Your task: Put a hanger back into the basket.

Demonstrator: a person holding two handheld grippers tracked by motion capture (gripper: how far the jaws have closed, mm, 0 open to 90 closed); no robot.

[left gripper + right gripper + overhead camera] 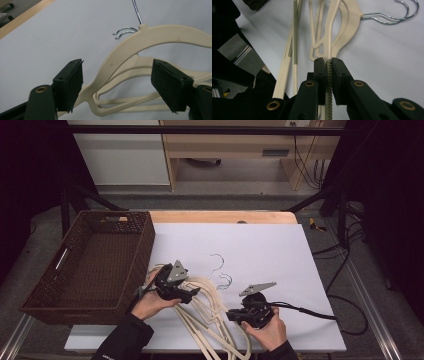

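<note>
Your right gripper (327, 62) is clamping the top hanger's (329, 37) ribbed arm edge-on, jaws shut on it. Your left gripper (116, 82) is straddling that hanger's (150, 35) other shoulder, jaws wide, not touching. Hangers are lying piled on the counter (280, 250) beside the basket (90, 270).

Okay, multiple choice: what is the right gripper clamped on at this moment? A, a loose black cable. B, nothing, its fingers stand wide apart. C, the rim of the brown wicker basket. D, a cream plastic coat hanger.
D: in the right gripper view the right gripper has its fingers pressed shut on the ribbed edge of a cream coat hanger lying on the white board.
</note>
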